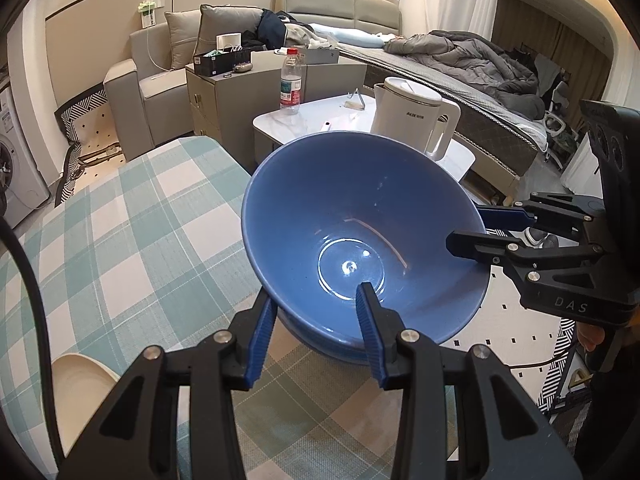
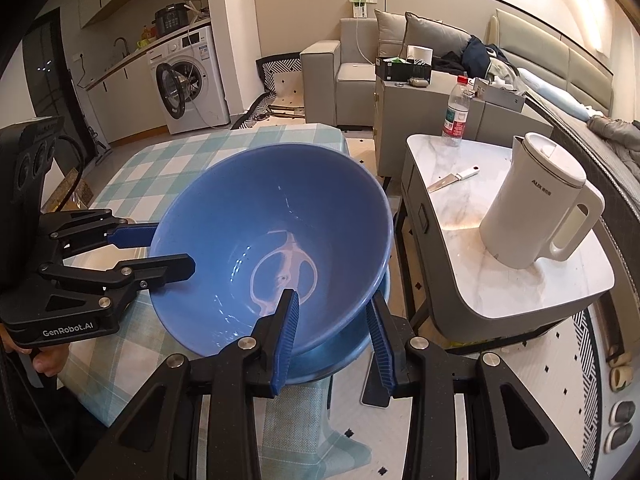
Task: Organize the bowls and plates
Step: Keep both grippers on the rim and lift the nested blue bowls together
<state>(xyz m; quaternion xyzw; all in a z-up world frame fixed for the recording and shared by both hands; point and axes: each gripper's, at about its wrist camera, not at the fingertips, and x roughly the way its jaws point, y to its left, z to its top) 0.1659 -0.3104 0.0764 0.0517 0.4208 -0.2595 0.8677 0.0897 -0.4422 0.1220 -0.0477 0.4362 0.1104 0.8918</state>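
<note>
I have both the left gripper (image 1: 316,312) and right gripper (image 2: 334,320) clenched on the blue bowl (image 1: 360,216) over the checked bench (image 1: 140,216); a bed (image 1: 460,64) lies beyond.

The large blue ceramic bowl (image 1: 360,236) sits tilted in a second blue bowl (image 2: 344,354) on the green-and-white checked tablecloth (image 1: 120,232). Behind stands a white marble-topped side table (image 2: 516,280) bearing a white plastic kettle (image 2: 536,204).
</note>
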